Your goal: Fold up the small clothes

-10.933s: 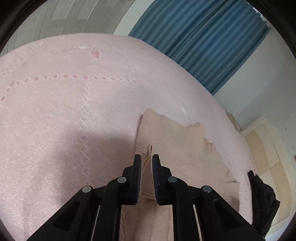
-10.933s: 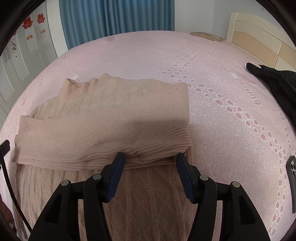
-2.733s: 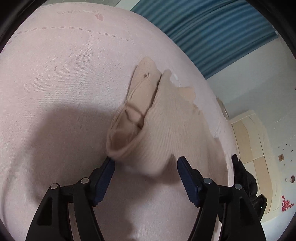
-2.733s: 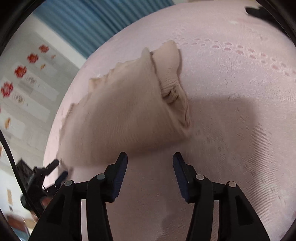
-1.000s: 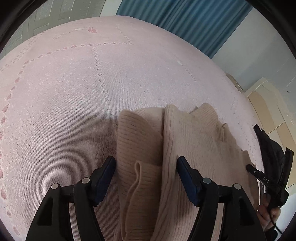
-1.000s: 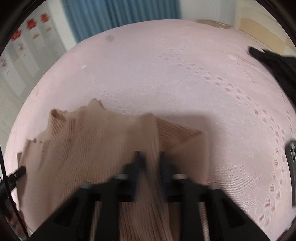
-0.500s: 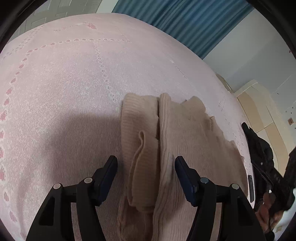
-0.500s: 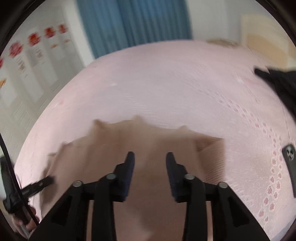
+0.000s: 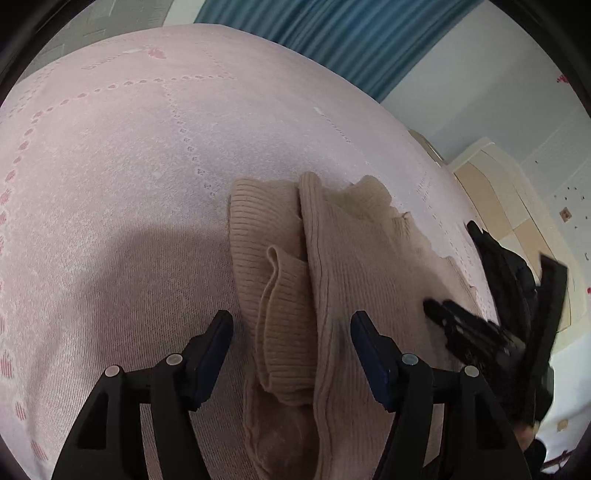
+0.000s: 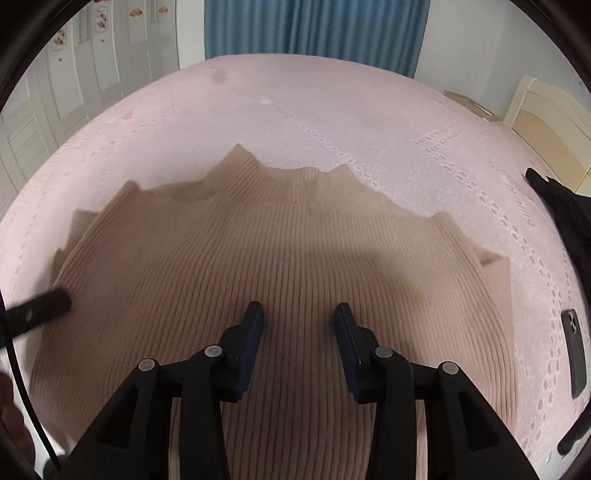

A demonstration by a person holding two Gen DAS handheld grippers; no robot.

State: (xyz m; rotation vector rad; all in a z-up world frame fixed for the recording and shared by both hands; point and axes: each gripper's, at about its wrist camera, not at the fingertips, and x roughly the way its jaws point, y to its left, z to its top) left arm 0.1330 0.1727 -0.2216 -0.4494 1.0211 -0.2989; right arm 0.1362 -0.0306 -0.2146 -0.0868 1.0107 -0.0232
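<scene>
A tan ribbed knit sweater (image 9: 354, 266) lies folded on the pink bedspread (image 9: 110, 166). In the left wrist view its folded side shows stacked layers and a sleeve cuff (image 9: 280, 332). My left gripper (image 9: 291, 325) is open and empty, its fingers straddling that edge just above it. In the right wrist view the sweater (image 10: 280, 240) fills the middle, flat side up. My right gripper (image 10: 297, 317) is open and empty just over the fabric. The right gripper's fingers also show in the left wrist view (image 9: 465, 325).
A black garment (image 10: 561, 199) lies at the right of the bed; it also shows in the left wrist view (image 9: 506, 266). A dark phone (image 10: 574, 350) lies on the bedspread (image 10: 332, 99) right of the sweater. Blue curtains (image 10: 314, 26) and a headboard (image 10: 546, 118) stand beyond.
The sweater has been folded in half and laid down. Both grippers have let go of it; the right gripper has opened and come lower over the fabric.
</scene>
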